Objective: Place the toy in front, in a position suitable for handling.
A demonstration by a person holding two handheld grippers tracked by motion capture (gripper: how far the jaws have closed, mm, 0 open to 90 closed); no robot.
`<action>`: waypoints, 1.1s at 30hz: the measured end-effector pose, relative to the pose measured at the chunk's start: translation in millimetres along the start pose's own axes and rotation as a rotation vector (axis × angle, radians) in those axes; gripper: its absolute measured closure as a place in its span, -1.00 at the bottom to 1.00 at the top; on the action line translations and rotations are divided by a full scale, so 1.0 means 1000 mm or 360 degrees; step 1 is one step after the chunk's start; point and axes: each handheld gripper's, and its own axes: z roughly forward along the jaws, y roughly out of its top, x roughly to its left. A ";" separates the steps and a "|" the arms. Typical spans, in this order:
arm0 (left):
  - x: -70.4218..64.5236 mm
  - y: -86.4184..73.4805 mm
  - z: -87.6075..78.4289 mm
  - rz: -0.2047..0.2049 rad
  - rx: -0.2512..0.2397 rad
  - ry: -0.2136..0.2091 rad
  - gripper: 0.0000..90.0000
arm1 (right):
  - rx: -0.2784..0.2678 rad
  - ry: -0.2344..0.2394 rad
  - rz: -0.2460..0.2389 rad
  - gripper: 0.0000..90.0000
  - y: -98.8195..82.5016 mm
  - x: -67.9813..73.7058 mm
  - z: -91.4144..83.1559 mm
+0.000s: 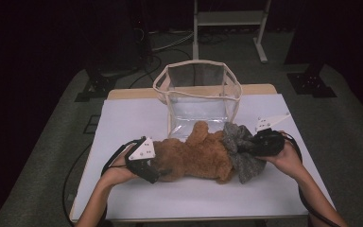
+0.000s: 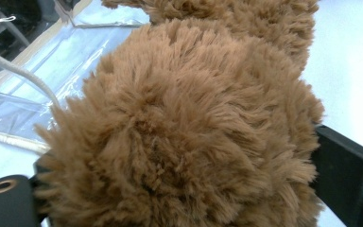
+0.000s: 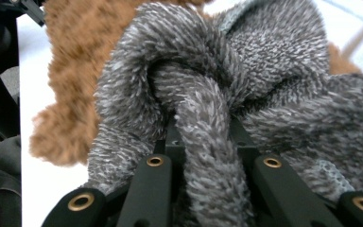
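Brown plush bear (image 1: 196, 158) lies on the table (image 1: 132, 198) before the clear bag (image 1: 198, 92), left gripper (image 1: 152, 174) spread around its end, right gripper (image 1: 251, 144) clenched on grey cloth (image 1: 241, 151), likely for bagging.

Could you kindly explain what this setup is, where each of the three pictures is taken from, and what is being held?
A person at a table holds a hand-held gripper with two black jaws in each hand. The high view looks down from above. Each of the other two comes from a camera riding on one gripper.

On the white table lies a fluffy brown plush bear, a grey fuzzy knitted cloth and, behind them, a clear plastic bag with cream trim.

The left gripper has its jaws wide around the bear's round end. The right gripper is shut on a fold of the cloth.
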 end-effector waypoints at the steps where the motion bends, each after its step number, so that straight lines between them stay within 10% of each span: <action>1: 0.000 0.000 0.000 -0.0004 0.0003 0.0007 -0.68 | 0.0001 0.0000 0.0011 0.66 -0.003 -0.001 0.001; 7: -0.002 0.005 -0.005 -0.0009 0.0006 0.0061 -0.25 | 0.0008 0.0091 0.0044 0.67 -0.007 0.003 0.026; 19: -0.005 0.013 -0.022 -0.0022 -0.0040 -0.0012 -0.14 | -0.0094 0.0305 -0.0036 0.71 0.011 0.024 0.024; 23: -0.001 0.009 -0.023 -0.0021 0.0044 0.0043 -0.23 | -0.0046 0.0243 -0.0083 0.71 0.018 0.029 0.031; 27: 0.007 0.011 -0.033 -0.0078 -0.0049 0.0106 -0.43 | -0.0022 0.0119 -0.0031 0.70 0.020 0.017 0.044; 33: 0.001 0.019 -0.045 0.0031 -0.0149 0.0134 -0.45 | -0.0030 0.0079 0.0058 0.70 0.019 -0.002 0.053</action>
